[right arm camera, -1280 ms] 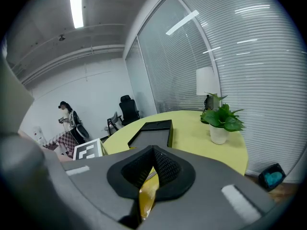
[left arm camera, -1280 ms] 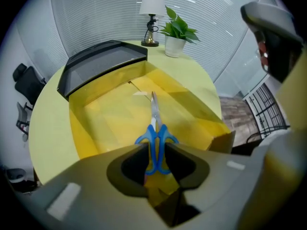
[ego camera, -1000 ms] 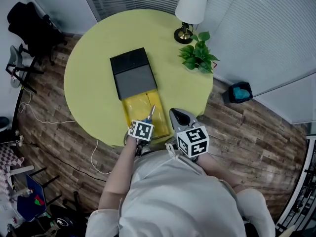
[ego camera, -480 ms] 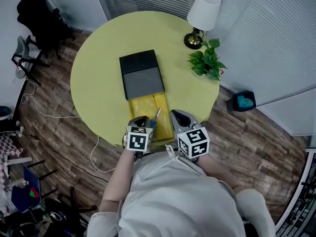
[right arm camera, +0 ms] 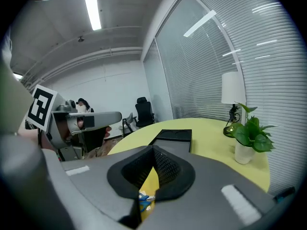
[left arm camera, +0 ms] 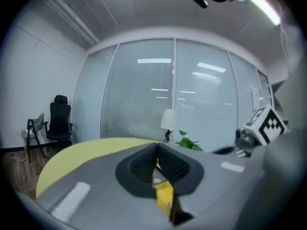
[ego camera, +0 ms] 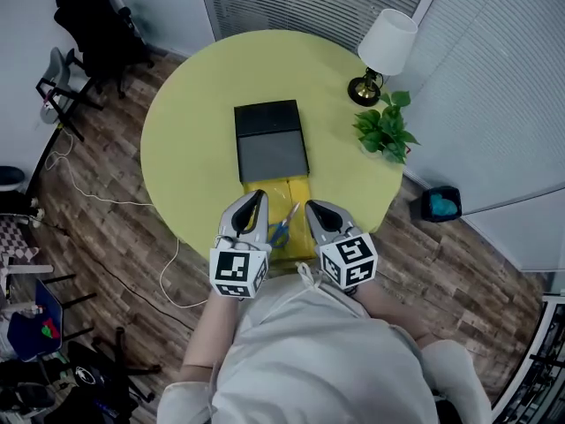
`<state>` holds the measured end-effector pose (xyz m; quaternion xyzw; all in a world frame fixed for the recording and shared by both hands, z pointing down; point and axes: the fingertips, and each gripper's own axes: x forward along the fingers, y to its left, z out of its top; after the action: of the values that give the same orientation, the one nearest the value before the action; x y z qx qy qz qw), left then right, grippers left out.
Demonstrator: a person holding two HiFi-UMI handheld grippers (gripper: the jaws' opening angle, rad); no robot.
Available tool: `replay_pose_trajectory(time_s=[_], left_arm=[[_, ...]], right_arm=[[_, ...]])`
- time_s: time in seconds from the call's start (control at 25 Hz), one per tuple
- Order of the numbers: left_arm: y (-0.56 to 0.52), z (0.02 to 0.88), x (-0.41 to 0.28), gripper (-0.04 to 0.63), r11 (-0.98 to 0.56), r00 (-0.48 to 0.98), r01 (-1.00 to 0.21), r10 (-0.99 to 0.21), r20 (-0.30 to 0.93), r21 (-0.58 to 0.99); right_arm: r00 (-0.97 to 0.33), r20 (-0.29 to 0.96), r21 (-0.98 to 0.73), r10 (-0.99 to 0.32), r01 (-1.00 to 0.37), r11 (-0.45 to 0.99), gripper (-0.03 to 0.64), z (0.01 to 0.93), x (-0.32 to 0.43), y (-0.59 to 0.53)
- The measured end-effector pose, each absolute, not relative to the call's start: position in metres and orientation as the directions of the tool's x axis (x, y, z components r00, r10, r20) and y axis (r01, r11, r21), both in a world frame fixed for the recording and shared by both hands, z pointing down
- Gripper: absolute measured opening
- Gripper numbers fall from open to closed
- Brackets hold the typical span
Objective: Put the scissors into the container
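The scissors (ego camera: 283, 228), with blue handles, lie in the yellow container (ego camera: 296, 193) at the near edge of the round yellow table (ego camera: 194, 148). A dark box (ego camera: 271, 140) adjoins the container's far end. My left gripper (ego camera: 256, 196) hovers raised at the container's left side, shut and empty; its pads meet in the left gripper view (left arm camera: 157, 148). Over the container's right side, my right gripper (ego camera: 311, 207) is also shut with nothing in it. The right gripper view looks past its closed jaws (right arm camera: 154, 150) at the blue handles (right arm camera: 144, 198) below.
A table lamp (ego camera: 388, 47) and a potted plant (ego camera: 384, 131) stand at the table's far right. A black office chair (ego camera: 97, 25) is on the wooden floor at far left, with a white cable (ego camera: 106, 203) nearby. A teal bin (ego camera: 440, 204) sits by the blinds.
The left gripper was down at the scissors in the yellow container; it has lifted away, shut and empty. The scissors stay lying in the container. The right gripper shifted slightly.
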<state>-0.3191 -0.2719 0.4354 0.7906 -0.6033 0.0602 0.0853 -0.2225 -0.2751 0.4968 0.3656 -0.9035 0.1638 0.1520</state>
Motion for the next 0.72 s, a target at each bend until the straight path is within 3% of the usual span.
replay_pose_trajectory(time_s=[0.24,0.72], left_arm=[[-0.264,0.412,-0.320,0.006,-0.265,0.263,-0.964,-0.959,0.108,0.000],[-0.268,0.422,-0.331,0.006,-0.240,0.241,-0.971,-0.958,0.154,0.022]], right_arm=[[-0.698,0.365,-0.121,-0.616,-0.692,0.712,0.000,0.483,-0.234,-0.279],[-0.716,0.354,-0.100,-0.602,-0.669,0.737,0.000,0.477,-0.247,-0.280]])
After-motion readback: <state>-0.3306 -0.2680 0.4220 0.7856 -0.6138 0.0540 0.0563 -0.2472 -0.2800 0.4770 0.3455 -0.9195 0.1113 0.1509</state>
